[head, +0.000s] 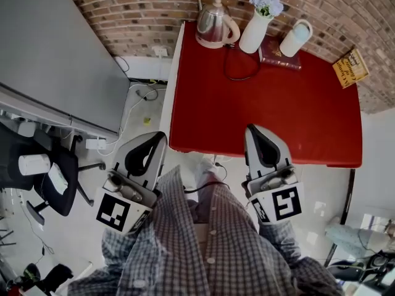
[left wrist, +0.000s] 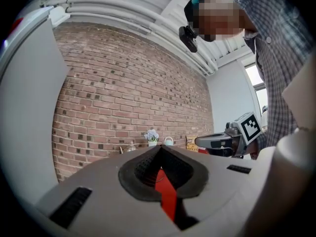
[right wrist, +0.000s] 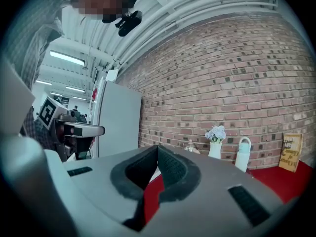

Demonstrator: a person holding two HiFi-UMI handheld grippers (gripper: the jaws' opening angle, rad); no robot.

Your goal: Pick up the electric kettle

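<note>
Red table (head: pixel 265 103), far edge against brick wall (head: pixel 136 11). All items in the back row: kettle (head: pixel 215 23) at far-left corner, black cord (head: pixel 237 66) looped in front of it, vase (head: pixel 254 32) with flowers just beside, dark book (head: pixel 281 57) flat, white bottle (head: pixel 295 38) at the book's far edge, yellow card (head: pixel 350 68) at far-right corner. Near half bare.

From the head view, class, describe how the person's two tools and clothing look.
The left tool and right tool are pale grey tapered shells, each with a black padded teardrop opening. Behind each sits a white cube with black square markers. The person wears a grey checked, buttoned shirt.
</note>
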